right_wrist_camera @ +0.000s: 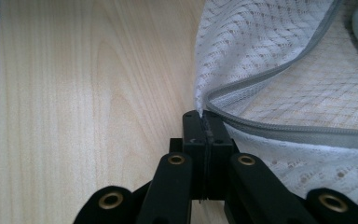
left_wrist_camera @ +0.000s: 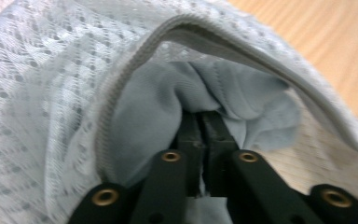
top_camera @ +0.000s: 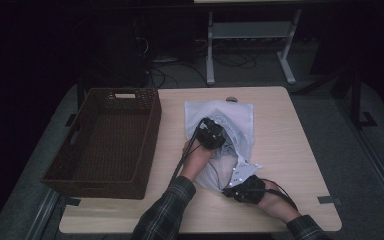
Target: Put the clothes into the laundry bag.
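Left gripper (left_wrist_camera: 204, 154) pinches pale cloth (left_wrist_camera: 154, 107).

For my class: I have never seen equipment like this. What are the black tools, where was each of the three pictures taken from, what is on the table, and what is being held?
A person holds a black two-jaw clamp in each hand. The high view looks down on the wooden table; the other two views come from cameras riding on each clamp. On the table are a brown woven basket and a white mesh laundry bag with a grey zipper. The left hand-held gripper reaches into the bag's opening, shut on pale blue cloth inside. The right hand-held gripper is shut on the bag's edge by the zipper.
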{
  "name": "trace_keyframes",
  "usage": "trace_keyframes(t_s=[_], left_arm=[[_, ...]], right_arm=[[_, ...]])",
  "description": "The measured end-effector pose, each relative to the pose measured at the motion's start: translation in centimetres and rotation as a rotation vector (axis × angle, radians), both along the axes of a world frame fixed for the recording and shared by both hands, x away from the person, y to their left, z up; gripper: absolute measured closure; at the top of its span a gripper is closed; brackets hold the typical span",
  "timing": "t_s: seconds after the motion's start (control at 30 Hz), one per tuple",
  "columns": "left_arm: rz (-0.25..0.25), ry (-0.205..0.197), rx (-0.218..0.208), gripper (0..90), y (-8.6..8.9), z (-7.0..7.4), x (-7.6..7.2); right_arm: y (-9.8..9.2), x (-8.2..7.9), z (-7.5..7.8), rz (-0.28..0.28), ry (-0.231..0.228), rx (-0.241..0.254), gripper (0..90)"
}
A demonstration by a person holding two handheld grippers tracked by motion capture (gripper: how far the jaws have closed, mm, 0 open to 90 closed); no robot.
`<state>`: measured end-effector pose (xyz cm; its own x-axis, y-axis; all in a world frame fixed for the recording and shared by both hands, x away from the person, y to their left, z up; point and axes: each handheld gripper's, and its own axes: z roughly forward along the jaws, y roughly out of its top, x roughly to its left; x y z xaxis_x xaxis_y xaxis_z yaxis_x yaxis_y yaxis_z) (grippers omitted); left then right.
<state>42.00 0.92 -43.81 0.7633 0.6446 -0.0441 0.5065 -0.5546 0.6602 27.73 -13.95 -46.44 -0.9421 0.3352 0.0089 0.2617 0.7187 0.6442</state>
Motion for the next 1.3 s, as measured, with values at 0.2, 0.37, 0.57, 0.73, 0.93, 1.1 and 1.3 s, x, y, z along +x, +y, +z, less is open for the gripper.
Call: trace_keyframes(t_s=[0.2,0.37,0.57,0.73,0.93,1.1,1.3], left_arm=[[-0.044,0.038,-0.026,70.3,0.3,0.8,-1.3],[-0.067,0.031,-0.029,63.9,0.8,1.7,-2.6],[-0.093,0.003,-0.048,58.2,2.4,3.3,-4.3],[-0.071,-0.033,-0.043,57.8,4.3,4.0,-5.0],[-0.015,-0.065,-0.043,57.3,5.7,4.0,-4.1],[0.019,-0.066,-0.041,58.8,5.9,3.1,-3.0],[0.039,-0.071,-0.068,73.6,5.8,2.2,-2.1]], right_arm=[[-0.1,0.0,0.0,0.002,0.009,0.001,89.4],[-0.1,-0.1,0.0,0.000,0.010,0.002,89.3],[-0.1,0.0,0.0,0.001,0.011,0.004,89.3],[-0.1,0.0,0.0,-0.001,0.013,0.008,89.2],[-0.2,0.0,0.0,-0.002,0.020,0.012,89.1],[-0.2,0.1,-0.1,0.001,0.020,0.017,89.0],[-0.3,0.1,-0.1,0.003,0.021,0.021,88.9]])
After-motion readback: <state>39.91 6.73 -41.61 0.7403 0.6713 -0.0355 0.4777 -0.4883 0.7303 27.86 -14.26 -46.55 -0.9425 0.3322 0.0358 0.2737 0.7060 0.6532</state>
